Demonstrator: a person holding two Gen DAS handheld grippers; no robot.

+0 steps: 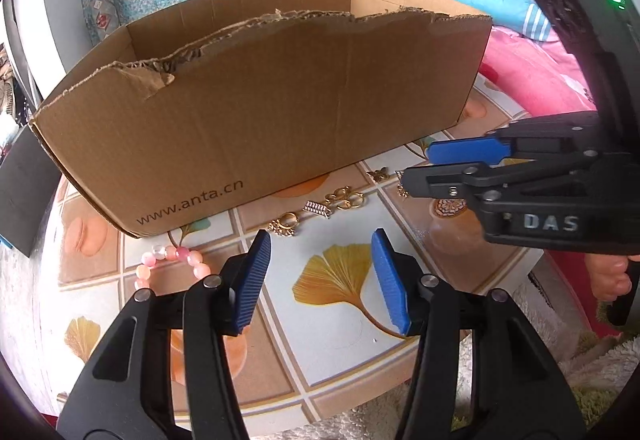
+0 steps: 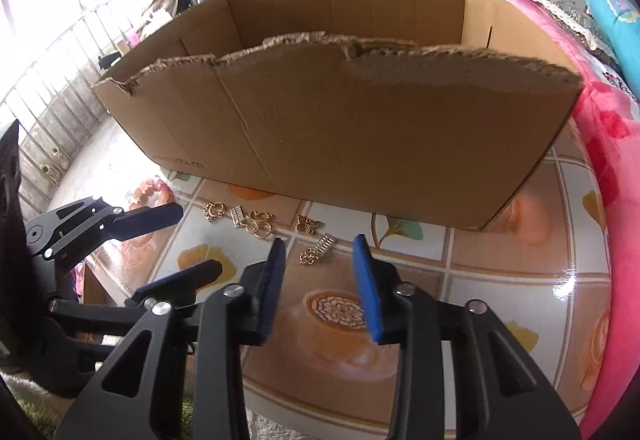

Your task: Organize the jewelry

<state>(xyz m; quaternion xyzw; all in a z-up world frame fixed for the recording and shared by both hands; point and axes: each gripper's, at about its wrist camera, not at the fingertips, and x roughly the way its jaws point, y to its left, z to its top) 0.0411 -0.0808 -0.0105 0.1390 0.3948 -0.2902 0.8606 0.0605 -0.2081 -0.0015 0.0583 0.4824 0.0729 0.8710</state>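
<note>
**Gold pieces strung out along the foot of the box, both grippers empty**

Your jewelry lies on the tiled tabletop (image 2: 500, 280) in a loose row that runs along the near wall of the cardboard box (image 1: 260, 100), close to it but not touching. At the left end of the row sits the pink bead bracelet (image 1: 172, 264), a ring of round beads lying flat, partly hidden behind your left gripper's finger. Next come a gold ring with a scalloped edge (image 1: 285, 224), a small ladder-shaped bar charm (image 1: 317, 209) lying aslant, a cluster of linked gold loops (image 1: 345, 198) and a butterfly charm (image 2: 308, 225). Nearest your right gripper lies a second bar charm with a chain end (image 2: 318, 250), its long axis slanting from the near left up toward the box.

Your left gripper (image 1: 320, 280) hovers over a ginkgo-leaf tile with its jaws about half apart and nothing between them. Your right gripper (image 2: 320, 280) is held above the coffee-cup print, jaws partly parted and empty; the bar charm with chain sits just beyond the fingertips, between their lines.

The box wall, torn and ragged along its top edge, rises directly behind the row. A pink blanket (image 2: 612, 144) crowds the right edge of the tabletop.
</note>
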